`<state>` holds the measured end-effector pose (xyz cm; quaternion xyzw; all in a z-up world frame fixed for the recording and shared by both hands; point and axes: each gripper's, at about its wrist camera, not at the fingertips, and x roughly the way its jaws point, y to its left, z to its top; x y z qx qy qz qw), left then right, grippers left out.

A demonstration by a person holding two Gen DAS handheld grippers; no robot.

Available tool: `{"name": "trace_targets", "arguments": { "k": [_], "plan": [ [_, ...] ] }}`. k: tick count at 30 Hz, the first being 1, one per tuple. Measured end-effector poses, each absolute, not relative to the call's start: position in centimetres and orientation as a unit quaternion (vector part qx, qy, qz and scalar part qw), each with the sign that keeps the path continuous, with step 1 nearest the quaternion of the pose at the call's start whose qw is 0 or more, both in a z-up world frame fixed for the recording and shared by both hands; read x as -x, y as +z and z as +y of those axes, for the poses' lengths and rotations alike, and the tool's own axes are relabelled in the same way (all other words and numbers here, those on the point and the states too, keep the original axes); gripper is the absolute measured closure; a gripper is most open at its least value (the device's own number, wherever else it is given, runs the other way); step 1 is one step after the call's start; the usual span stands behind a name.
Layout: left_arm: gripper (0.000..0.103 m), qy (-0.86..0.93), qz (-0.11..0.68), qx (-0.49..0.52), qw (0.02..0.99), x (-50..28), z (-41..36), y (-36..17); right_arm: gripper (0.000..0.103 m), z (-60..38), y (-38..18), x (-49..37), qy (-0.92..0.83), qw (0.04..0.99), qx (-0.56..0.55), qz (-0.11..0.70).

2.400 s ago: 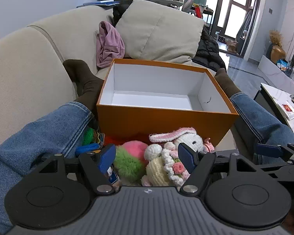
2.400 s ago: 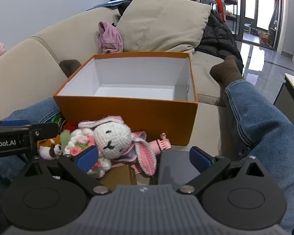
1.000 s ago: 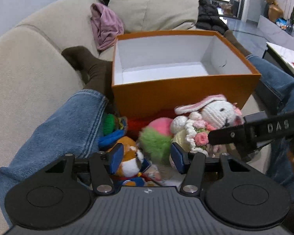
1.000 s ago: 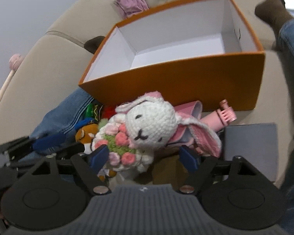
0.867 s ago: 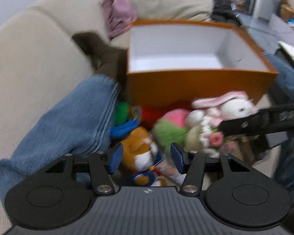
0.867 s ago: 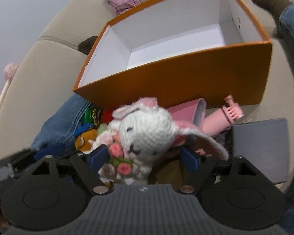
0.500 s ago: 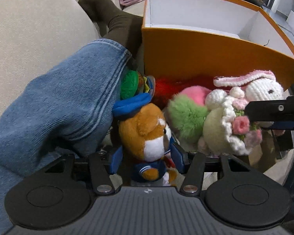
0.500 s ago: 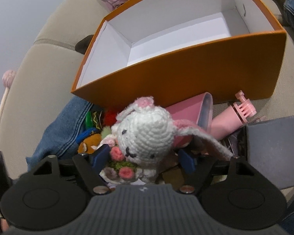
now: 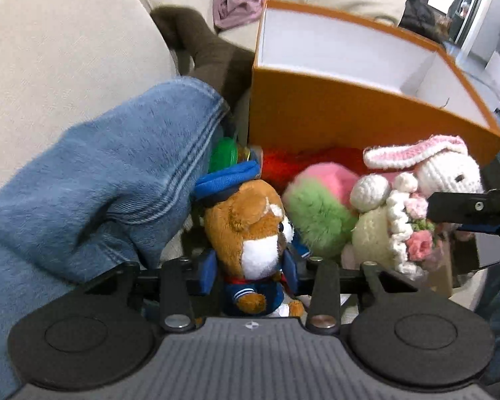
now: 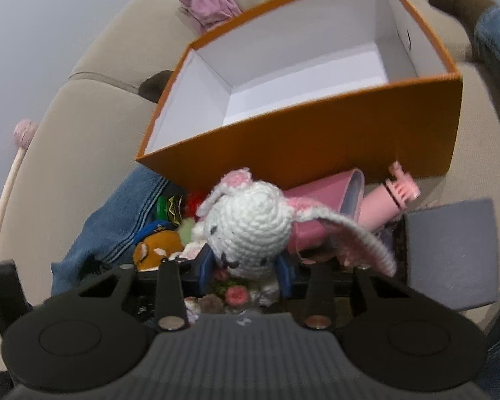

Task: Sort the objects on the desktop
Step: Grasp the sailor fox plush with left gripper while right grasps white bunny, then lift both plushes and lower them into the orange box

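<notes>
An orange box (image 9: pixel 350 116) with a bare white inside (image 10: pixel 316 66) stands on the sofa behind a heap of toys. My left gripper (image 9: pixel 249 271) points down at a brown plush animal (image 9: pixel 246 226) in a blue cap and sailor suit. Its jaws are closing and the blue pads (image 9: pixel 206 271) press the plush's neck from both sides. My right gripper (image 10: pixel 245 268) has its jaws closing on a white crocheted rabbit (image 10: pixel 250 220) with pink ears, the pads (image 10: pixel 285 271) squeezing the base of its head. The rabbit (image 9: pixel 450 173) also shows at the right of the left wrist view.
A person's jeans leg (image 9: pixel 100 183) and brown sock (image 9: pixel 213 53) lie left of the toys. A pink-and-green fluffy ball (image 9: pixel 316 213), a green lid (image 9: pixel 221 153), a pink case (image 10: pixel 320 200), a pink handle (image 10: pixel 400 193) and a grey flat box (image 10: pixel 450 250) crowd the box's front.
The left gripper sank onto the brown plush and its jaws narrowed around it. The right jaws drew in from wide apart to the sides of the rabbit's head.
</notes>
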<state>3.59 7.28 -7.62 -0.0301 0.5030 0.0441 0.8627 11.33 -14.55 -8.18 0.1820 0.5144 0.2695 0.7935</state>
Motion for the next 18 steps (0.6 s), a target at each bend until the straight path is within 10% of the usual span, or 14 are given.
{"name": "trace_targets", "arguments": {
  "k": [18],
  "plan": [
    [0.057, 0.014, 0.342, 0.038, 0.939, -4.7, 6.5, 4.7, 0.063, -15.9, 1.4, -12.9, 0.343, 0.863, -0.09, 0.359]
  ]
}}
